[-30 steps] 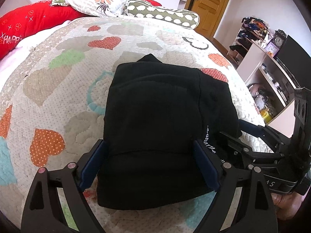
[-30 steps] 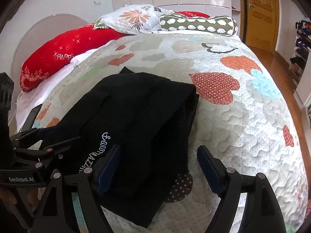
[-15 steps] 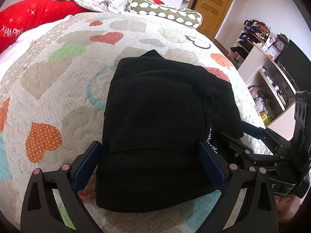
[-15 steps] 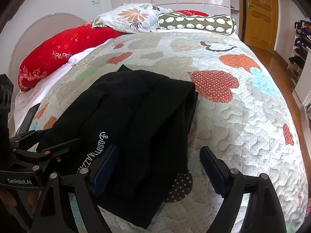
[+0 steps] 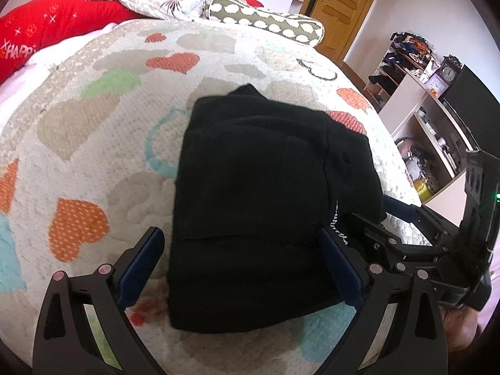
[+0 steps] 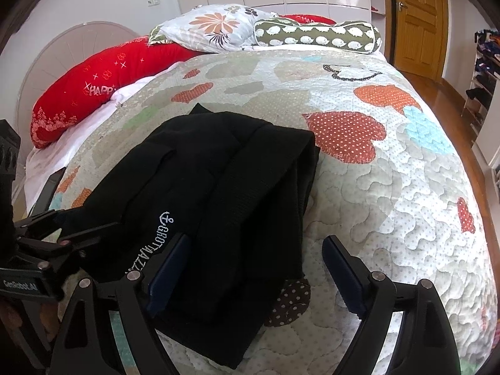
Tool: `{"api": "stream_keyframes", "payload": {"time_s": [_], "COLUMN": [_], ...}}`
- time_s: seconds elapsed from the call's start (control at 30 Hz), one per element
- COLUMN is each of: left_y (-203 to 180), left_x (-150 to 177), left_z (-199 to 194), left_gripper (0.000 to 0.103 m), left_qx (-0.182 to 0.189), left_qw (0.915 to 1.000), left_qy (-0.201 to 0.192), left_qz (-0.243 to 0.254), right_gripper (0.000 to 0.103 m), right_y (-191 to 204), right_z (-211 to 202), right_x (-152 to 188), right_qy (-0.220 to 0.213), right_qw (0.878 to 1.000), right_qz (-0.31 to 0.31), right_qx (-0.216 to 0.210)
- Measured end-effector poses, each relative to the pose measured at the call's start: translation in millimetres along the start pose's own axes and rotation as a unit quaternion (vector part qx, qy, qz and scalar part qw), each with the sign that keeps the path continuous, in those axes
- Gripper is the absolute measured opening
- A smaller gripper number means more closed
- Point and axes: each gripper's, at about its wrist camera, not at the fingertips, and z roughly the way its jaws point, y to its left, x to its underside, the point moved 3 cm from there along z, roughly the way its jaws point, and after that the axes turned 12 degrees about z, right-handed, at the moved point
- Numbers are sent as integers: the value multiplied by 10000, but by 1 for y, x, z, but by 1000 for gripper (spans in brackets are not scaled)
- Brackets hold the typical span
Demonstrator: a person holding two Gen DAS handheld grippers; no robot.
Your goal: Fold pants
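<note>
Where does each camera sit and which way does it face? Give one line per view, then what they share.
Left wrist: sits on the left gripper, looking up the bed toward the pillows over the folded black pants; its open jaws straddle the pants' near edge, and the right gripper shows at right.
Right wrist: sits on the right gripper, facing the headboard from the pants' right side; jaws open, left gripper at left.
Shared: pants, heart quilt, red pillow, wooden door.

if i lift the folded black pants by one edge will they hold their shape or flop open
Probably flop: the black pants are soft knit, and their layers sit loosely with uneven edges. They look fairly thick, so likely some weight for their size. On the textured quilt they should drag and bunch, not slide. Both grippers, left and right, are open.
</note>
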Motion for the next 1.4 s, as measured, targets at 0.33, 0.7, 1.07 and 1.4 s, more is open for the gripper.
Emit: {"api": "stream_keyframes", "payload": {"time_s": [0.33,0.7,1.07,1.4], "left_y": [2,24,35,37], "left_x": [-3,-22,-32,-34], "left_z": [-1,-23,17,42], "left_gripper": [99,99,99,102], "left_qx": [-46,35,955,1259], "left_qw": [10000,9997,9952,9917], "left_qy": [13,-213,178,253], "left_qz": [42,101,-95,-104], "right_gripper": [92,93,93,93], "right_y": [1,-23,-45,-32], "right_z": [3,-23,-7,11], "right_x": [-3,-18,-17,-21], "right_qy": [64,2,309,356], "right_qw": [9999,9965,9854,9792], "right_qz": [-34,578,979,847], "right_qx": [96,-596,-1355,-1811]}}
